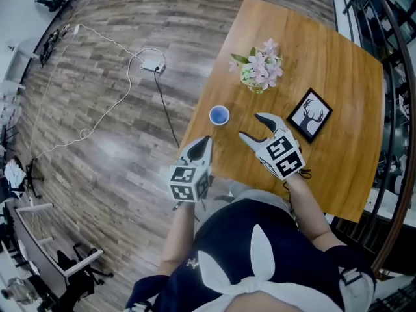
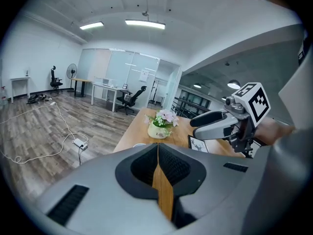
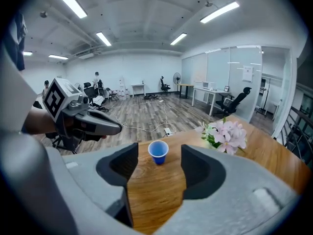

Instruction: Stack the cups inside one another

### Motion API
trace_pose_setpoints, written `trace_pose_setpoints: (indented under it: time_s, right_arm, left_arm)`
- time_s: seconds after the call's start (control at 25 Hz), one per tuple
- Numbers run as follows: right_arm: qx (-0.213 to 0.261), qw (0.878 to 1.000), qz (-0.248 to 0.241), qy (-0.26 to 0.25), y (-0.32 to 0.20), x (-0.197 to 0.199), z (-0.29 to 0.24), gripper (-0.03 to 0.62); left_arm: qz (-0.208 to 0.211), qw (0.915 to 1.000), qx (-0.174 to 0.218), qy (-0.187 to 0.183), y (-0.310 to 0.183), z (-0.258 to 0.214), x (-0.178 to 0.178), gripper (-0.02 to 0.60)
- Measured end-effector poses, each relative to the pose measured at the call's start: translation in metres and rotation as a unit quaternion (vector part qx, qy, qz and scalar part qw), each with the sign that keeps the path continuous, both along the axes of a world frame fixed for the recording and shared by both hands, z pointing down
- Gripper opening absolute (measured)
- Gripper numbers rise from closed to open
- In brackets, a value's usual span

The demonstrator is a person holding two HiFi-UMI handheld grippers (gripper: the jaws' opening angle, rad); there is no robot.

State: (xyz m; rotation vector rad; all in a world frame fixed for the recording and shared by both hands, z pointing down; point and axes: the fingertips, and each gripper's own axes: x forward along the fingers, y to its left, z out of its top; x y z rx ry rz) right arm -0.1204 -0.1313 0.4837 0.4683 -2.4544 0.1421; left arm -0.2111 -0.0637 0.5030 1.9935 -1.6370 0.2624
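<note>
A blue cup (image 1: 220,116) stands upright on the wooden table (image 1: 325,64), close to its left edge. In the right gripper view this cup (image 3: 158,152) stands just beyond my jaws and apart from them. My right gripper (image 1: 250,126) hovers to the cup's right, open with nothing between its fingers (image 3: 157,173). My left gripper (image 1: 205,142) is below the cup at the table's near edge. It is shut and empty (image 2: 159,153); only a thin strip of table shows between its pads. From the left gripper view the cup is almost wholly hidden.
A pot of pink flowers (image 1: 261,69) stands behind the cup. A black-framed deer picture (image 1: 310,114) lies to the right of my right gripper. A white cable and power adapter (image 1: 153,65) lie on the floor left of the table.
</note>
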Motion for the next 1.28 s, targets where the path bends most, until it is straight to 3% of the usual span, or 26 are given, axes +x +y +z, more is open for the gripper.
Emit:
trace_pose_setpoints:
  time_s: [0.6, 1.28]
  right_arm:
    - [-0.009, 0.999, -0.051, 0.017, -0.002, -0.059, 0.012, 0.299]
    - [-0.048, 0.997, -0.048, 0.048, -0.015, -0.091, 0.07, 0.339]
  left_arm:
    - [-0.029, 0.9995, -0.006, 0.008, -0.001, 0.01, -0.022, 0.02]
    - [-0.03, 0.9995, -0.004, -0.004, -0.014, 0.023, -0.029, 0.02]
